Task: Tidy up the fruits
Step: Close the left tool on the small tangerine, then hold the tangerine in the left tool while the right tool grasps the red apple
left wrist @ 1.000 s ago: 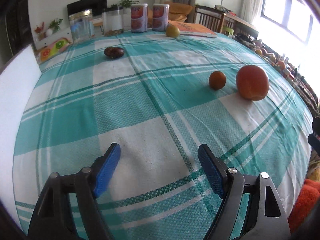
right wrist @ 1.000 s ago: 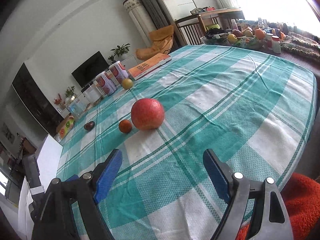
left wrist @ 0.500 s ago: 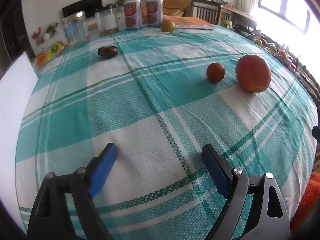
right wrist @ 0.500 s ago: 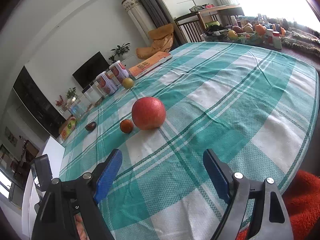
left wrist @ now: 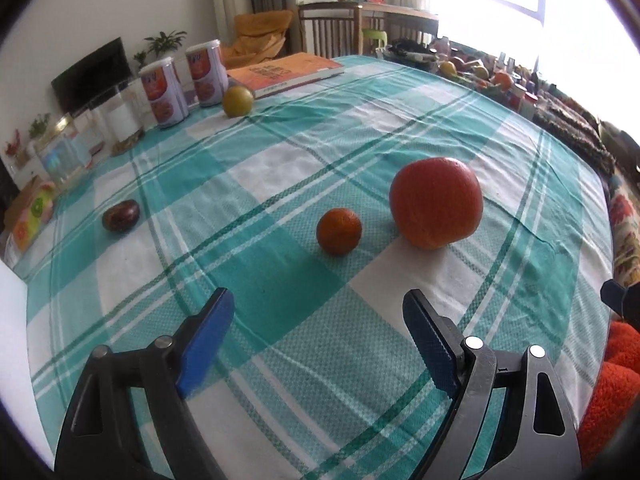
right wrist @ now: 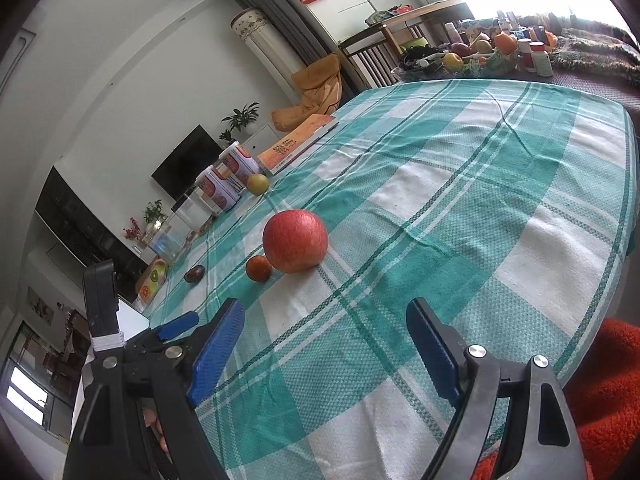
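A large red-orange fruit (left wrist: 436, 202) and a small orange (left wrist: 339, 231) lie side by side on the green checked tablecloth (left wrist: 280, 296), just ahead of my left gripper (left wrist: 318, 332), which is open and empty. A dark brown fruit (left wrist: 120, 215) lies far left and a yellow-green fruit (left wrist: 238, 101) at the back. In the right wrist view the same large fruit (right wrist: 295, 240), small orange (right wrist: 259, 268), dark fruit (right wrist: 195, 273) and yellow fruit (right wrist: 258, 184) show ahead-left of my right gripper (right wrist: 326, 340), open and empty.
Two printed cans (left wrist: 182, 82), glass jars (left wrist: 120, 120), an orange book (left wrist: 286, 73) and a fruit-printed box (left wrist: 34, 216) stand along the table's back edge. A white board (left wrist: 12, 344) stands at the left edge. Red plush (right wrist: 608, 380) lies at the near right.
My left gripper has swung right and moved forward, so the small orange and large fruit now sit close ahead. My right gripper has barely moved; the left gripper now shows beside it.
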The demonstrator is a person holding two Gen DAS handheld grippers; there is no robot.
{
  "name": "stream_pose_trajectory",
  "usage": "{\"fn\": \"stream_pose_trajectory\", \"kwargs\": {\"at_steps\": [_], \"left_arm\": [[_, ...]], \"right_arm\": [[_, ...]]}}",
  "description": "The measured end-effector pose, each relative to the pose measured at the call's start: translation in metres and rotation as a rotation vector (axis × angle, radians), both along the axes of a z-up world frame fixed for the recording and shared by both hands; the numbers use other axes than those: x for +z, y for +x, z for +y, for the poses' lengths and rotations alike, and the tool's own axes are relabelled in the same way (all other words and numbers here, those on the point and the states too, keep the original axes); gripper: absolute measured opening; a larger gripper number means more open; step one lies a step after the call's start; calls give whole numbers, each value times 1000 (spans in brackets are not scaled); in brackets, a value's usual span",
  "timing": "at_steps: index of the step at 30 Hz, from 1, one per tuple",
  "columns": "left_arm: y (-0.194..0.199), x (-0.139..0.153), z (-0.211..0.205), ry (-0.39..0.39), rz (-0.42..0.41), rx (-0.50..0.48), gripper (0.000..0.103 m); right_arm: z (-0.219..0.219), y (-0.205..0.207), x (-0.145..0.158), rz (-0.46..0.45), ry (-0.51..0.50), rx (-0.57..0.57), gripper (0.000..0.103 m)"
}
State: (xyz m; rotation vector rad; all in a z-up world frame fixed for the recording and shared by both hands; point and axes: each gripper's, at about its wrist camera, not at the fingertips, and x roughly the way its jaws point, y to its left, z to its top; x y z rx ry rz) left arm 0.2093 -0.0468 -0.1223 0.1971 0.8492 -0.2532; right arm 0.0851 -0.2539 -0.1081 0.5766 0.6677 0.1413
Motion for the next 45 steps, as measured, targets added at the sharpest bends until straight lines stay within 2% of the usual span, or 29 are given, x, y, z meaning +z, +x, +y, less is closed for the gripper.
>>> {"fn": "stream_pose_trajectory", "kwargs": {"at_steps": [3,6,8,9,13,19,22,25,29,33,39,45], "left_arm": [[25,-3,-6,-24,3,8,84],[39,-11,-10,-54,41,4,60],[43,-18,-12,-66,59,-2,38],[43,-19,-13,-76,55,-4,32],[35,-16,-3,-143,22,28,29],[0,1,33,-226,31,115,28],[-26,4,53,-204,40,170,28],[-50,4,70,-138,36,240,28],[-65,2,85,-85,9,312,28],[-65,-3,94,-94,10,353,28],[-68,-2,95,-74,-2,363,28],[-74,-4,103,-95,3,383,28]], "right_arm": [[-2,0,0,0,6,-4,83],[-4,0,-1,2,16,-9,83],[-4,1,-2,6,18,-5,83],[-3,2,-2,8,17,-3,83],[-3,2,-2,8,13,-1,83],[-9,8,-10,46,64,1,83],[-11,11,-15,71,86,-3,83],[-10,10,-15,72,81,-4,83],[-7,10,-14,73,63,-2,83],[-4,9,-13,72,42,-6,83],[-4,7,-11,70,25,-13,83],[-2,9,-12,81,18,-5,83]]}}
